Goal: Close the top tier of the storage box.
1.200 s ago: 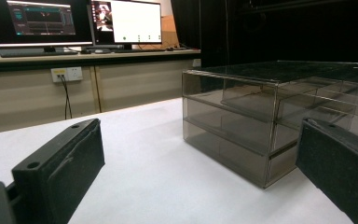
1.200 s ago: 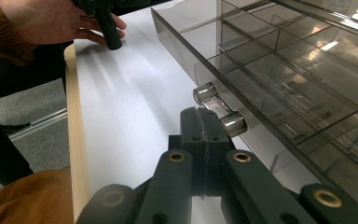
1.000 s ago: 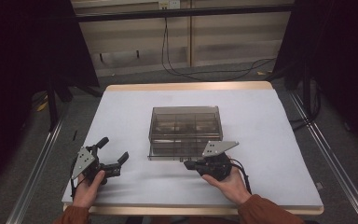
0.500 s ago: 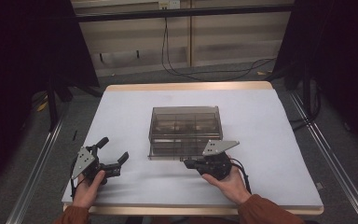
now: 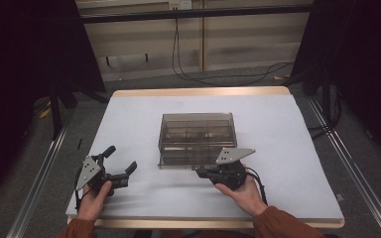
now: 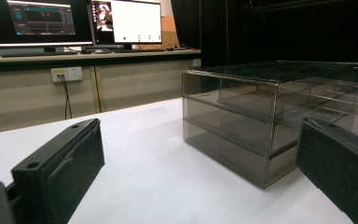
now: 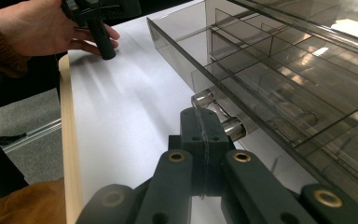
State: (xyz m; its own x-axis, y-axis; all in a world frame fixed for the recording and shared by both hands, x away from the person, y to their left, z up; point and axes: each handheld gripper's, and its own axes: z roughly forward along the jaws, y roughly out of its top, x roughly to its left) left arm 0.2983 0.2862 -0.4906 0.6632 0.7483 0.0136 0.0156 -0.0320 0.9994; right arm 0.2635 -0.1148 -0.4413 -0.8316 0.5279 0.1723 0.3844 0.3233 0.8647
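The right gripper [image 7: 204,135] – jaws closed on the drawer handle [image 7: 216,113] of the smoked acrylic organizer [image 5: 196,139] at frame centre – lies nearest; left gripper [image 5: 121,167] (jaws wide, empty) rests lower left on the counter [image 5: 297,139].

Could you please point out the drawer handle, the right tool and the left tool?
drawer handle [image 7: 216,113], right gripper view, its clear bar.
right tool [image 7: 204,122], right gripper view, between its tips.
left tool [image 5: 120,164], high view, between its tips.

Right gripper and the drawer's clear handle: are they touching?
Touching. In the right gripper view, the right gripper has its jaws shut, tips against the clear handle of the smoky drawer box.
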